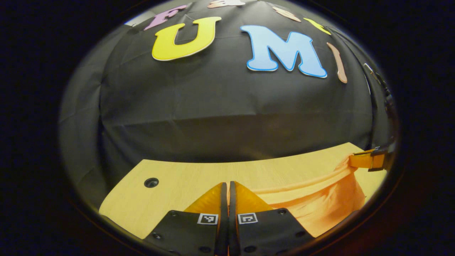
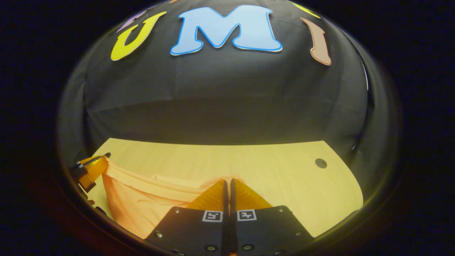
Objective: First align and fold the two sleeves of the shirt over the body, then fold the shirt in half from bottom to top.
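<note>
Over table [image 1: 185,174] | both claws [image 1: 227,188] [image 2: 227,186] pinch lifted shirt [image 1: 320,199] edge | sleeves, shirt's lower part cut off.

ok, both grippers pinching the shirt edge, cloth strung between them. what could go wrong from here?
1. The left gripper and right gripper seem to hold only a thin edge of the orange shirt; a corner could slip out mid-fold.
2. The cloth sags and bunches between them, so the fold may land creased or crooked.
3. The shirt hangs near the front of the wooden table; slack could drag and misalign the halves.
</note>
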{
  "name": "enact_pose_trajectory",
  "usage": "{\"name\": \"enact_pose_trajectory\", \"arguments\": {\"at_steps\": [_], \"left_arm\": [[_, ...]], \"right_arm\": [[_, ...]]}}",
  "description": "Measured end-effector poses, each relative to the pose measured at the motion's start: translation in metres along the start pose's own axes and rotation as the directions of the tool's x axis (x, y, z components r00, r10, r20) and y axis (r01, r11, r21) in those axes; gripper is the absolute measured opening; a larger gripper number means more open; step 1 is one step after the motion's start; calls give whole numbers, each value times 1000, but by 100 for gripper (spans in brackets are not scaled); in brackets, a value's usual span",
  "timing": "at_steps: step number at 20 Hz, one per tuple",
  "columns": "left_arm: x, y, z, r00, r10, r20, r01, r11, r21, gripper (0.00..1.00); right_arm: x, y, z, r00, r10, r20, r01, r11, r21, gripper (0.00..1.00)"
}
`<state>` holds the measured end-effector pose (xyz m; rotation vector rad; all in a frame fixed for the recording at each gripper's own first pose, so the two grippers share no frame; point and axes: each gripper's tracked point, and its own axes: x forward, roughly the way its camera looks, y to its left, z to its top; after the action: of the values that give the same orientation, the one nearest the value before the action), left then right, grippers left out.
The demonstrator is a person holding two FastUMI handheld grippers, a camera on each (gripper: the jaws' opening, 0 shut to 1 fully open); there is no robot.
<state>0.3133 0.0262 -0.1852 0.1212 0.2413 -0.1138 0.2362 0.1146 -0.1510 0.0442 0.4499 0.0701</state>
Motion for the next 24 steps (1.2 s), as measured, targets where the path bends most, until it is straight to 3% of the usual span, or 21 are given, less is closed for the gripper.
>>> {"name": "enact_pose_trajectory", "arguments": {"at_steps": [5,9,11,12,13,14,15,16,17,19,21,23,24], "left_arm": [[13,-8,-23,998,-30,-57,31,999,21,8],[8,-6,-30,995,-29,-96,32,999,27,19],[2,-2,-28,995,-20,-93,23,999,23,19],[-2,-3,-24,996,-23,-88,25,999,20,23],[-5,-3,-21,996,-22,-82,24,1000,18,35],[-10,-4,-17,997,-25,-76,26,999,17,47],[-15,-4,-12,997,-27,-70,29,999,20,52],[-22,-6,-10,998,-30,-58,32,999,23,53],[-29,-8,-4,998,-38,-44,39,999,24,68],[-44,-12,5,999,-47,-23,48,998,32,77],[-62,-13,17,999,-40,5,40,999,37,85],[-81,-14,27,999,-27,32,26,999,28,85],[-89,-16,32,999,-20,43,19,1000,19,86]], "right_arm": [[8,-4,-19,998,-33,-58,31,999,-40,6],[-2,-7,-16,998,-47,-50,44,997,-63,11],[-9,-8,-15,998,-51,-45,47,995,-86,18],[-11,-7,-14,998,-48,-39,45,994,-95,20],[-15,-9,-13,998,-52,-33,48,994,-103,29],[-19,-10,-11,998,-52,-24,49,993,-110,29],[-23,-13,-10,998,-61,-18,59,992,-115,37],[-28,-13,-7,998,-59,-9,58,992,-111,38],[-32,-11,-5,999,-49,-3,48,994,-101,43],[-42,-9,-3,999,-32,4,32,996,-88,70],[-58,-5,2,1000,-11,16,13,996,-89,72],[-78,-5,8,999,5,35,-2,995,-98,86],[-88,-6,10,999,11,48,-5,994,-110,86]]}}
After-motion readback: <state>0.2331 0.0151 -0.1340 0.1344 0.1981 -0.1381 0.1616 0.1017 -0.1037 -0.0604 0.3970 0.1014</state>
